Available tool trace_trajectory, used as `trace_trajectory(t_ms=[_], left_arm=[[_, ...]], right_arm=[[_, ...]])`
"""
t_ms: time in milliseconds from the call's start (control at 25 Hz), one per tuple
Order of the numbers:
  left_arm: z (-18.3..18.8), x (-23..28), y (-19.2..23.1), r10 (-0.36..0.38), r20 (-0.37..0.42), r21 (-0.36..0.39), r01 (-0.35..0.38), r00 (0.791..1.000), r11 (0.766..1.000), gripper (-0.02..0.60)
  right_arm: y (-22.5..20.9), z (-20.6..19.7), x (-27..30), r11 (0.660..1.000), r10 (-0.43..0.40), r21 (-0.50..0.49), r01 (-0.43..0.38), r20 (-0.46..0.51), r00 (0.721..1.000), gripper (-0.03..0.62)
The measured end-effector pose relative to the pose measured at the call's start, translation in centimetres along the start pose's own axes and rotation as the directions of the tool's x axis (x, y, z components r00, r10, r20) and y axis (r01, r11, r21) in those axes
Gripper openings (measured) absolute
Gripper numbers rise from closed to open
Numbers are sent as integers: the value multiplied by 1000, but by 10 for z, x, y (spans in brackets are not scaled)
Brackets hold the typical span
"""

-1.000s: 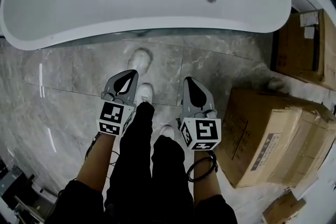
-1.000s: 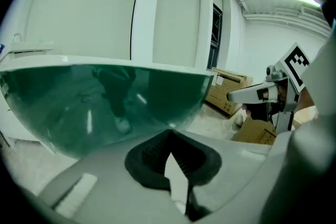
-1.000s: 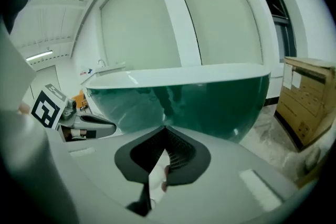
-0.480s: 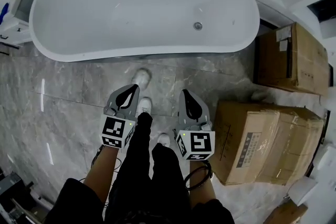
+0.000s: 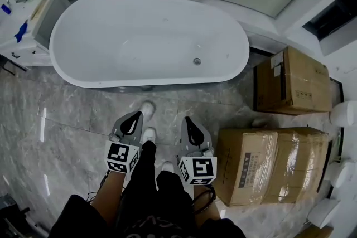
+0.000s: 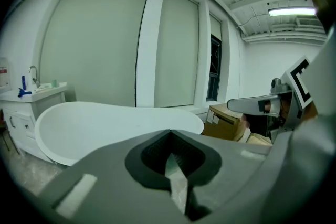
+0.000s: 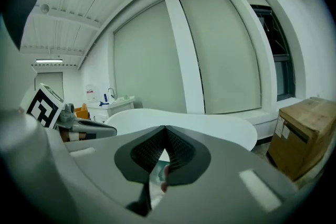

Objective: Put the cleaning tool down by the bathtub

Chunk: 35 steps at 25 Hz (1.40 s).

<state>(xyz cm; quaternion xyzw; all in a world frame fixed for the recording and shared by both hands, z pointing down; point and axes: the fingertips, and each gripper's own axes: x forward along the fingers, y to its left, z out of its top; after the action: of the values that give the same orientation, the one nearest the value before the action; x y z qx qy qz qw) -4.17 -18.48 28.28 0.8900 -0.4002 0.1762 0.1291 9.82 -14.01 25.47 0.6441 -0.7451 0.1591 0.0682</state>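
From the head view: the left gripper (image 5: 137,113) and the right gripper (image 5: 186,119) sit side by side over the grey marble floor (image 5: 67,125), both noses aimed at the white bathtub (image 5: 139,36) ahead. Each pair of jaws meets at the tip, with only the teardrop hollow behind. The marker cubes (image 5: 121,156) face up. White shoes (image 5: 149,134) show between the two tools. Well off to the left gripper's front-left stands a white vanity (image 5: 12,44), and a small blue item (image 5: 20,31) lies on its top. It may be the cleaning tool, I can't tell from here. To the right gripper's right, a cardboard box (image 5: 273,164) sits close by, with a second box (image 5: 293,81) further ahead.

Over to the left gripper view: jaws closed, tips touching, nothing between them, just a sliver of floor through the hollow. The bathtub (image 6: 105,120) stretches straight ahead. The vanity (image 6: 31,107) is front-left, that blue item (image 6: 22,92) on its edge beside the faucet. The right gripper (image 6: 233,106) pokes in from the right.

Now the right gripper view: jaws together too, gripping nothing that I can make out. The tub (image 7: 210,126) lies ahead, a box (image 7: 304,134) to the right, and the left gripper (image 7: 111,132) to the left.
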Motion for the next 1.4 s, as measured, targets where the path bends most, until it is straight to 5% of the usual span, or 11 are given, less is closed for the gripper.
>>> trace_trajectory(t_ms=[760, 1400], left_arm=[[88, -114, -46, 94, 153, 66, -105, 984, 992, 0], [106, -168, -65, 99, 230, 142, -134, 968, 981, 0]], right_arm=[[18, 105, -111, 996, 62, -73, -50, 169, 984, 20], [43, 116, -162, 987, 63, -159, -28, 219, 974, 12]])
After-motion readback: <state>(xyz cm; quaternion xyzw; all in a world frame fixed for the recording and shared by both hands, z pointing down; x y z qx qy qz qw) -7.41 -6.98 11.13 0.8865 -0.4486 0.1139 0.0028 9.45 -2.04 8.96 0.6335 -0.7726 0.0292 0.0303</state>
